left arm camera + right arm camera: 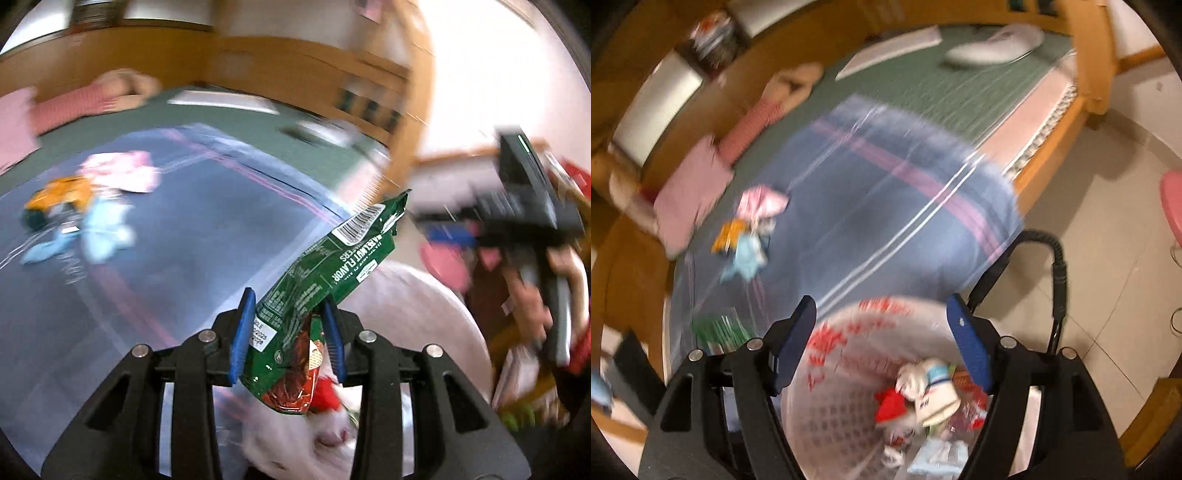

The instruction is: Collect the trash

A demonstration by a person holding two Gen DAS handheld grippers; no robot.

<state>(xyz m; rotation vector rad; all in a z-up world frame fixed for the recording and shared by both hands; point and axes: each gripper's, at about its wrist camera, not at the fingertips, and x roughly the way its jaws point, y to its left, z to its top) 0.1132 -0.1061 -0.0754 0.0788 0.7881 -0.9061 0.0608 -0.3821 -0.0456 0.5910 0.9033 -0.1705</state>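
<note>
- Left tool (pixel 288 334): closed on a green hazelnut-flavour wafer wrapper (pixel 332 280), blue pads pinching its lower part; the barcode end sticks up and away, free.
- Position of the wrapper: in the air, over the near edge of the white bag-lined trash bin (pixel 402 314) beside the bed (pixel 184 229), not yet inside.
- Right tool (pixel 882 343): jaws wide apart, nothing between them, above the bin's mouth; discarded packets (pixel 923 402) lie in the bin below.
- Step in hand, as judged: dropping the wrapper into the bin.
- Good practice: bring the whole wrapper, including the long free end, over the opening before releasing, so it does not catch on the rim.
- Open the pads fully; thin foil may cling to one pad.
- Remaining trash: orange, pink and light-blue wrappers (pixel 85 195) lie together on the blue bedspread, well apart from the bin.
</note>
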